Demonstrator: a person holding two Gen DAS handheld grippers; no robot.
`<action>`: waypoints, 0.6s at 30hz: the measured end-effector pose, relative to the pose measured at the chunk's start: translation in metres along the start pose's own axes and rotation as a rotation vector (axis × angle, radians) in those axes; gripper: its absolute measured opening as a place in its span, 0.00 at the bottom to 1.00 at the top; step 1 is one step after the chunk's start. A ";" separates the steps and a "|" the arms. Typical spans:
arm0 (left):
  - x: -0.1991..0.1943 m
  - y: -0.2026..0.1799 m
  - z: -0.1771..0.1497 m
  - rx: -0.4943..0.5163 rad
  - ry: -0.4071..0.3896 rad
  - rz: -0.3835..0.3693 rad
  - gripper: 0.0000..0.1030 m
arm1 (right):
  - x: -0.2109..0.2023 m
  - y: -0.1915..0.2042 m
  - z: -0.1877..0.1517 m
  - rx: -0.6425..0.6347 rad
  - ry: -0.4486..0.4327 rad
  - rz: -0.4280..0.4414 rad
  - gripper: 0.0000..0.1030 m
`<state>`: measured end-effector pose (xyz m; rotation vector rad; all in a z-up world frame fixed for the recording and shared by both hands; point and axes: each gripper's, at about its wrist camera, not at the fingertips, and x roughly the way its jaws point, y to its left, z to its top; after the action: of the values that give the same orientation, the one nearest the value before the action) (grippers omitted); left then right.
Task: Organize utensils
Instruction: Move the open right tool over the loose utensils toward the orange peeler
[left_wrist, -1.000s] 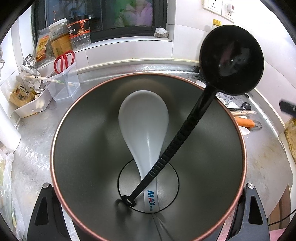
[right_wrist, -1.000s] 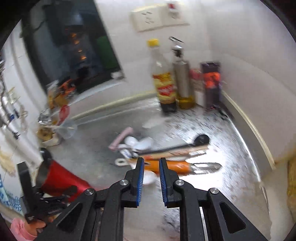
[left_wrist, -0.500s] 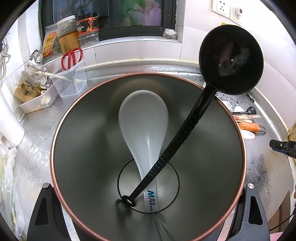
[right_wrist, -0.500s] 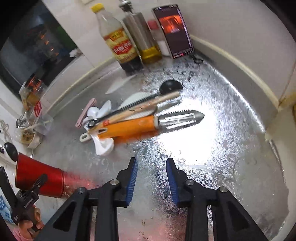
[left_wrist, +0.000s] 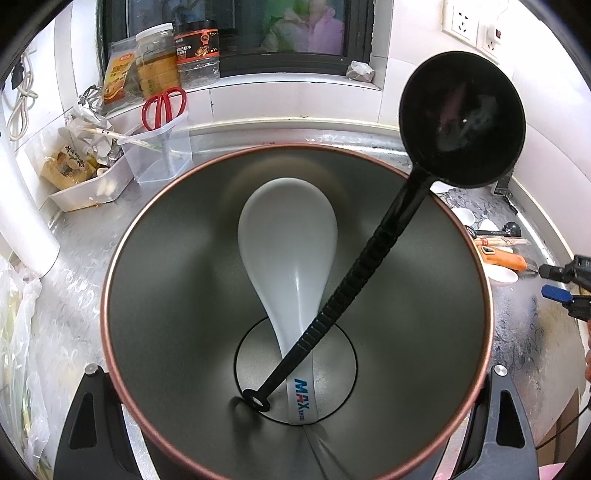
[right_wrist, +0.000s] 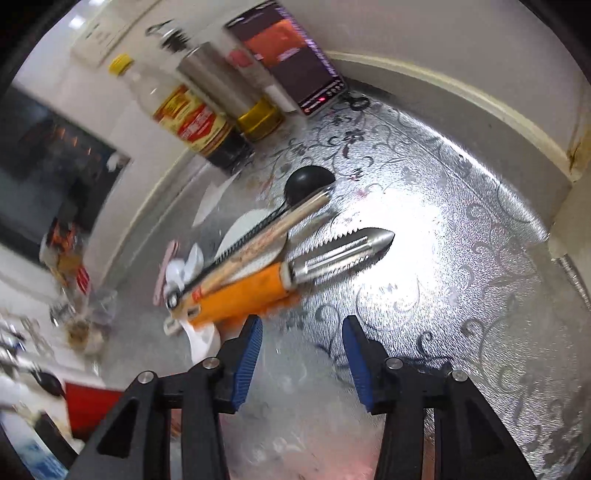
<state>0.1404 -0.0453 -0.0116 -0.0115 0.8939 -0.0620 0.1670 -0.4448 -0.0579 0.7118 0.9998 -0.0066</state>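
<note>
**Cup held steady, second tool spreading over the pile**

Nearest to me, the left gripper (left_wrist: 295, 424) is clamped around a wide metal cup (left_wrist: 155, 295) with a copper-coloured rim, its two black arms pressed against the cup's sides. Inside the cup stand a white rice spoon (left_wrist: 288, 240) and a black ladle (left_wrist: 461, 122), the ladle's handle crossing over the spoon and its bowl poking out past the rim (handle ends rest on the cup's bottom).

The right gripper (right_wrist: 302, 354) hangs over the patterned silver counter (right_wrist: 461, 258); its blue-padded jaws have just been opening, and nothing is between them. Just beyond its tips lies the heap of utensils: an orange-handled peeler (right_wrist: 295, 280) with its toothed metal head pointing toward the counter's right edge, chopsticks (right_wrist: 266, 243) lying along it, a small black spoon (right_wrist: 308, 181) behind, and white spoons (right_wrist: 184, 269) underneath.

Farther back, along the counter's rear edge by the wall, stand a sauce bottle (right_wrist: 192, 118), a steel oil bottle (right_wrist: 229, 88) and a propped-up phone (right_wrist: 288, 55). On the counter's left side a clear tub holds red scissors (left_wrist: 164, 107).
</note>
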 end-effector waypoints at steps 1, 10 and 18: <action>0.000 0.000 0.000 -0.001 0.000 0.001 0.87 | 0.002 -0.002 0.003 0.022 0.003 0.007 0.48; 0.002 0.004 0.001 -0.005 0.002 0.006 0.87 | 0.014 0.013 0.026 0.100 0.040 0.029 0.47; 0.001 0.010 -0.002 -0.012 0.002 0.009 0.87 | 0.034 0.013 0.033 0.166 0.035 0.001 0.45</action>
<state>0.1399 -0.0351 -0.0134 -0.0190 0.8965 -0.0482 0.2150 -0.4425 -0.0658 0.8660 1.0411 -0.0773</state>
